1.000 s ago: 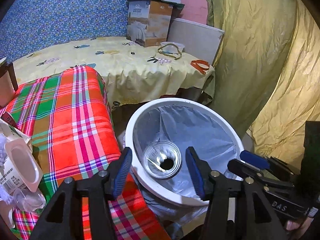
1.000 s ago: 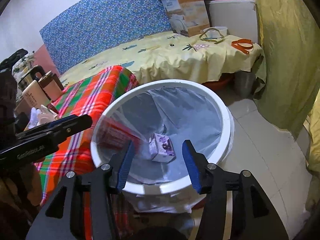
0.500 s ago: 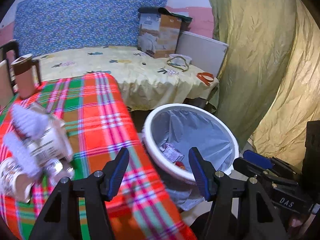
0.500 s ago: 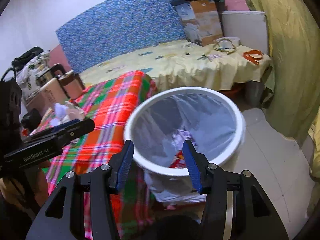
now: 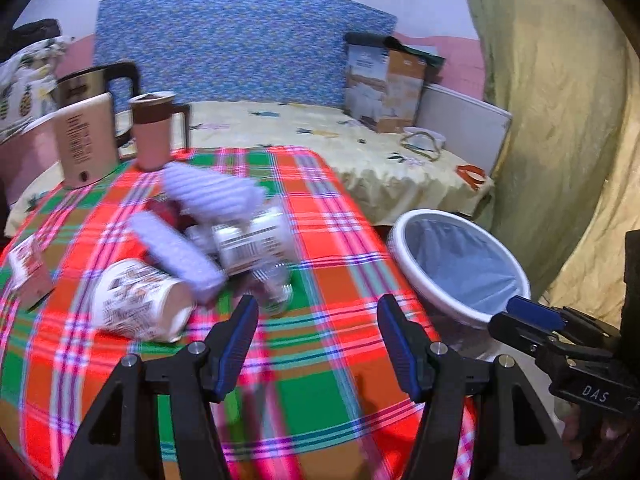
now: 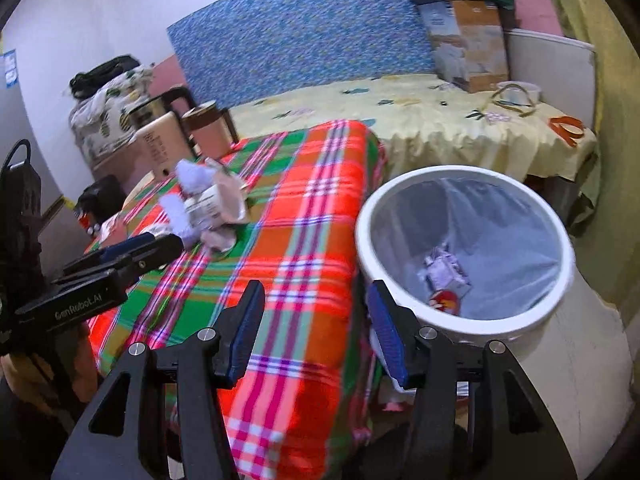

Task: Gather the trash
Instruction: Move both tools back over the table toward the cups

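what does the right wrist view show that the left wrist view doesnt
Only the right wrist view: the inside bottom of the bin, with a small purple carton and a red wrapper in it, and the left gripper seen from the side.

Only the left wrist view: a printed paper cup lying on its side, and the right gripper from the side.

Both: the plaid cloth, the trash pile on it, the kettle, the yellow bed, each view's own empty jaws.
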Available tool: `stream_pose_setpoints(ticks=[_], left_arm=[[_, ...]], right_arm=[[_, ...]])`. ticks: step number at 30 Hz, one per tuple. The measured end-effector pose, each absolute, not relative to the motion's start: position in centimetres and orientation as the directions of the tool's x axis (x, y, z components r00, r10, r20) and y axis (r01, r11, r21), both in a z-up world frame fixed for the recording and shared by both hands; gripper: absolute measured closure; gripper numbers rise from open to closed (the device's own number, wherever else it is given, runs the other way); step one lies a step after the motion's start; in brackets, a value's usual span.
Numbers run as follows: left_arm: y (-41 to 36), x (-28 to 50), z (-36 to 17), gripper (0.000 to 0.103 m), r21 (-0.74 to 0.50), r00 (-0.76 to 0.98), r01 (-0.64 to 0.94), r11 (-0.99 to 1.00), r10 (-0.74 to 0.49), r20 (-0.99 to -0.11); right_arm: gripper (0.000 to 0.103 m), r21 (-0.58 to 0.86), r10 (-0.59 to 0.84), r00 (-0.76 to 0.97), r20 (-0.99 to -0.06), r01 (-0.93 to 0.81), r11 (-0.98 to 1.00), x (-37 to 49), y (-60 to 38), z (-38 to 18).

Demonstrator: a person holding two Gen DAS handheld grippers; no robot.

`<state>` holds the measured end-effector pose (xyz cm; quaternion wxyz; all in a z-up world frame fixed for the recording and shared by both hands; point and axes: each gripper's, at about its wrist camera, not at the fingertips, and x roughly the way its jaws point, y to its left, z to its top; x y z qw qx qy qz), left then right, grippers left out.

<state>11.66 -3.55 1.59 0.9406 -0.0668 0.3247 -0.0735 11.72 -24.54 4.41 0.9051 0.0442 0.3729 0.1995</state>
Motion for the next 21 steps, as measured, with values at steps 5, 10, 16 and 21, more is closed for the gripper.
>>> stream_pose_setpoints(ticks=[5,10,16,21], left_arm=[[-1.5,11.1,1.1,0.039,-0.158,0.786,0.036,0.987,-0.126,-0.605],[1.0,10.9,0.8,0.039,-0.139,0.796,-0.020,0.990,-0.068,-0.601],[3.7,11.2,0.0,0.039,-0.118,0.794,-0.086,0.989,-0.003,-0.607],[5.5,11.9,-0.7,0.035,-0.096,0.786,-0.120,0.988,0.036,-0.617]], right_arm=[[0.047,0.234,0.427,0.622,-0.656,-0.370,0.899,11.5,-22.9,4.4],[0.047,0.235,0.446,0.612,-0.653,-0.396,0.888,11.4,-21.6,4.5],[0.047,0.234,0.465,0.599,-0.652,-0.424,0.875,12.2,-19.9,4.5],[0.047,0.229,0.482,0.577,-0.659,-0.457,0.860,13.0,-18.1,4.3]])
